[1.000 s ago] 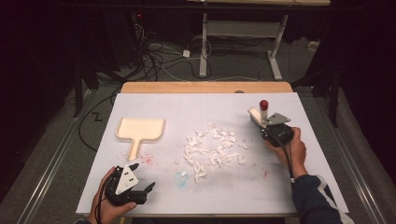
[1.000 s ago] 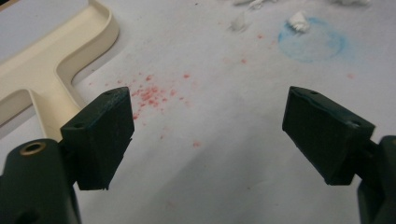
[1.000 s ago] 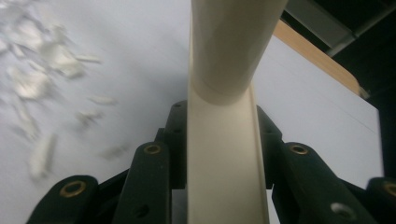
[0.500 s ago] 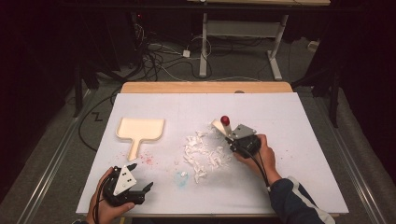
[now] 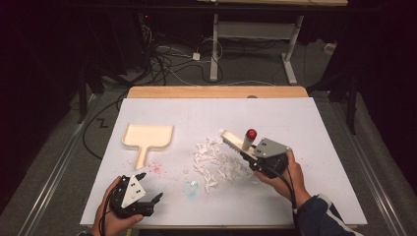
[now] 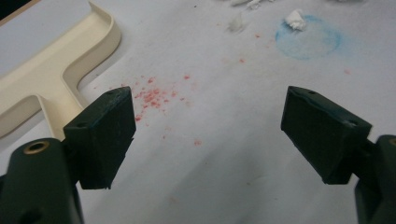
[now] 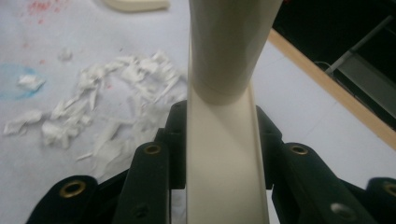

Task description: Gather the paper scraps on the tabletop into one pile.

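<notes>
My right gripper (image 5: 244,152), clamped on the brush (image 5: 235,143), has swung back from mid-left to right of centre, leaving the paper scraps (image 5: 216,162) bunched for the dustpan (image 5: 147,136) at upper left, while my left gripper (image 5: 147,189) waits agape.

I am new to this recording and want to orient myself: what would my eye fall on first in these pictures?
First, the heap of white paper scraps in the middle of the white table. At its right edge the right gripper is shut on a cream brush with a red knob. A cream dustpan lies to the left; the left gripper hangs open near the front edge.
</notes>
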